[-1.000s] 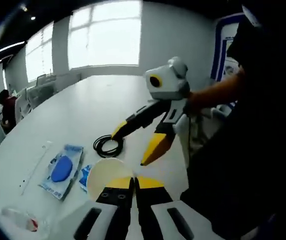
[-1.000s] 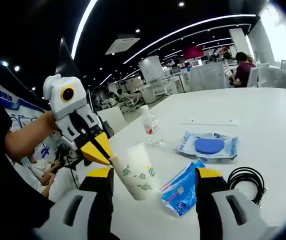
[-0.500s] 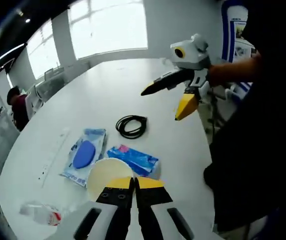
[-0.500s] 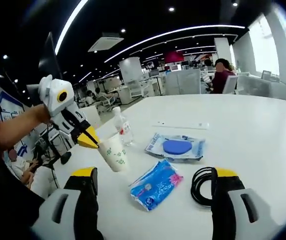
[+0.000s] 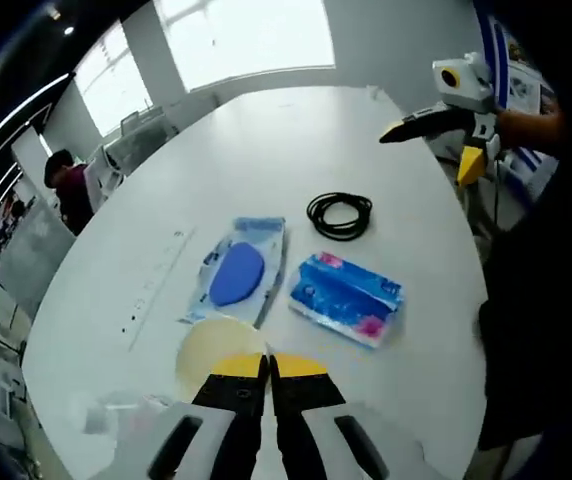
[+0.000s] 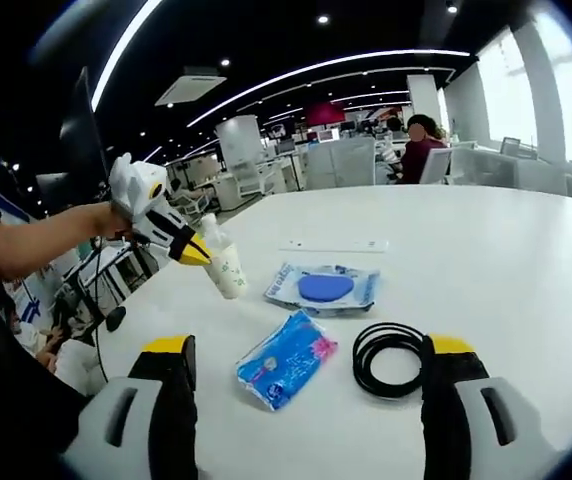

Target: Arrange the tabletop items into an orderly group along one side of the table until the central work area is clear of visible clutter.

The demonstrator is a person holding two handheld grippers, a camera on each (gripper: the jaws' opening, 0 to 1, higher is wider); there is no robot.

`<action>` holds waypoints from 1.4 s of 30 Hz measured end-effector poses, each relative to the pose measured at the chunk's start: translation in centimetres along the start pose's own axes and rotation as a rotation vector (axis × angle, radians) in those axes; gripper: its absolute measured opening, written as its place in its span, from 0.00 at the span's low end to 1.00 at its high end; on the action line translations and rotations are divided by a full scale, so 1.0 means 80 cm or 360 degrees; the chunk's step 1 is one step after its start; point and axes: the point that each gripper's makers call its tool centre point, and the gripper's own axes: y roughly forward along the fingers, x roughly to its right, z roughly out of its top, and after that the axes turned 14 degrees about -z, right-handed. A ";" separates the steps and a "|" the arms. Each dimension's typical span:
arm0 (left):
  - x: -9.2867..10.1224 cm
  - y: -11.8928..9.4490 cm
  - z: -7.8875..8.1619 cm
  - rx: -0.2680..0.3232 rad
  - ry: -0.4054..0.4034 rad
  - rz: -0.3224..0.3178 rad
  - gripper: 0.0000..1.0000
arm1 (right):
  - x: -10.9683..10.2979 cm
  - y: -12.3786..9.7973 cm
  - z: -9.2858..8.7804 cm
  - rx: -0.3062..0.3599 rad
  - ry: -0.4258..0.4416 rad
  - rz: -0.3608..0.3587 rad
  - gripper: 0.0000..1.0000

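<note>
My left gripper is shut on the rim of a white paper cup and holds it tilted above the table. In the right gripper view that left gripper holds the cup beside a clear bottle. My right gripper stands wide open with nothing between its jaws, above a blue tissue pack and a coiled black cable. A pouch with a blue disc lies behind them. The right gripper hangs open over the table's right edge.
A white strip lies farther back on the table. The pouch, tissue pack and cable sit in the table's middle. A seated person and office desks are beyond the far edge.
The left gripper has carried the cup away from the right gripper, toward the bottle at the table's side. The right gripper has drawn back and its jaws have spread wider.
</note>
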 end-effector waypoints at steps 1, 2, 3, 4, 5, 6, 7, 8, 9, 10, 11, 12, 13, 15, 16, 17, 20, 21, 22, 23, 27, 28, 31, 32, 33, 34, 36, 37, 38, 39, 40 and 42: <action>-0.011 0.002 -0.004 -0.0013 -0.0003 0.0040 0.00 | 0.000 0.001 -0.001 -0.0002 -0.0006 -0.0002 0.89; -0.018 0.003 -0.007 -0.0029 -0.0008 0.0068 0.00 | 0.000 0.001 -0.001 -0.0004 -0.0012 -0.0003 0.88; -0.025 0.006 -0.009 -0.0042 0.0002 0.0097 0.00 | -0.001 0.002 -0.002 -0.0008 -0.0017 -0.0005 0.88; -0.029 0.008 -0.010 -0.0050 0.0006 0.0105 0.00 | -0.001 0.002 -0.002 -0.0011 -0.0019 -0.0004 0.88; -0.035 0.013 -0.013 -0.0055 0.0004 0.0113 0.00 | -0.002 0.002 -0.002 -0.0015 -0.0020 -0.0003 0.88; -0.039 0.016 -0.015 -0.0068 0.0022 0.0122 0.00 | -0.001 0.003 -0.002 -0.0015 -0.0021 -0.0003 0.88; -0.042 0.018 -0.015 -0.0081 0.0039 0.0130 0.00 | -0.001 0.003 -0.001 -0.0012 -0.0020 -0.0002 0.88; -0.047 0.022 -0.016 -0.0092 0.0032 0.0137 0.00 | -0.001 0.004 -0.001 -0.0013 -0.0019 0.0000 0.88; -0.048 0.025 -0.016 -0.0099 0.0030 0.0135 0.00 | -0.001 0.005 -0.002 -0.0017 -0.0018 0.0002 0.88; -0.050 0.028 -0.016 -0.0105 0.0025 0.0131 0.00 | 0.000 0.006 -0.002 -0.0020 -0.0020 0.0004 0.87; -0.052 0.031 -0.017 -0.0109 0.0020 0.0131 0.00 | 0.000 0.007 -0.004 -0.0029 -0.0027 0.0002 0.87; -0.061 0.036 -0.024 -0.0141 -0.0008 0.0141 0.00 | 0.000 0.007 -0.004 -0.0030 -0.0028 0.0001 0.87; -0.063 0.039 -0.025 -0.0155 -0.0049 0.0142 0.00 | 0.000 0.007 -0.005 -0.0034 -0.0027 0.0002 0.87; -0.069 0.045 -0.025 -0.0151 -0.0077 0.0151 0.00 | 0.001 0.006 -0.006 -0.0036 -0.0022 0.0001 0.86; -0.072 0.047 -0.027 -0.0164 -0.0104 0.0166 0.00 | 0.002 0.005 -0.007 -0.0038 -0.0024 -0.0003 0.86; -0.072 0.048 -0.024 -0.0162 -0.0121 0.0163 0.00 | 0.004 0.004 -0.008 -0.0037 -0.0023 -0.0008 0.86; -0.070 0.055 -0.021 -0.0157 -0.0134 0.0157 0.00 | 0.011 0.002 -0.011 -0.0043 -0.0003 -0.0022 0.86; -0.069 0.058 -0.024 -0.0176 -0.0137 0.0153 0.00 | 0.013 0.002 -0.013 -0.0048 0.0000 -0.0027 0.85; -0.070 0.061 -0.027 -0.0196 -0.0133 0.0160 0.00 | 0.015 0.001 -0.014 -0.0049 0.0006 -0.0036 0.85; -0.073 0.063 -0.029 -0.0205 -0.0134 0.0173 0.00 | 0.016 0.001 -0.014 -0.0050 0.0010 -0.0039 0.85; -0.075 0.064 -0.029 -0.0182 -0.0196 0.0155 0.00 | 0.022 -0.001 -0.016 -0.0050 0.0029 -0.0052 0.85; -0.076 0.064 -0.030 -0.0186 -0.0197 0.0160 0.00 | 0.022 -0.001 -0.017 -0.0053 0.0030 -0.0052 0.85; -0.080 0.066 -0.034 -0.0222 -0.0197 0.0194 0.00 | 0.022 -0.001 -0.019 -0.0059 0.0029 -0.0046 0.85; -0.080 0.067 -0.035 -0.0228 -0.0200 0.0193 0.00 | 0.022 -0.002 -0.021 -0.0066 0.0025 -0.0045 0.85; -0.078 0.068 -0.037 -0.0228 -0.0223 0.0181 0.00 | 0.022 -0.002 -0.022 -0.0069 0.0024 -0.0044 0.85; -0.075 0.070 -0.036 -0.0209 -0.0239 0.0165 0.00 | 0.022 -0.002 -0.022 -0.0071 0.0024 -0.0044 0.85; -0.072 0.069 -0.033 -0.0201 -0.0251 0.0167 0.00 | 0.023 -0.003 -0.024 -0.0077 0.0022 -0.0045 0.85; -0.072 0.068 -0.032 -0.0211 -0.0242 0.0175 0.00 | 0.023 -0.003 -0.025 -0.0078 0.0022 -0.0043 0.85; -0.072 0.066 -0.030 -0.0210 -0.0227 0.0187 0.00 | 0.024 -0.004 -0.026 -0.0081 0.0021 -0.0043 0.85; -0.071 0.064 -0.028 -0.0201 -0.0230 0.0196 0.00 | 0.024 -0.004 -0.027 -0.0085 0.0019 -0.0042 0.85; -0.069 0.063 -0.024 -0.0177 -0.0247 0.0201 0.00 | 0.024 -0.004 -0.028 -0.0087 0.0015 -0.0039 0.85; -0.071 0.065 -0.026 -0.0167 -0.0254 0.0200 0.04 | 0.023 -0.004 -0.029 -0.0093 0.0011 -0.0034 0.84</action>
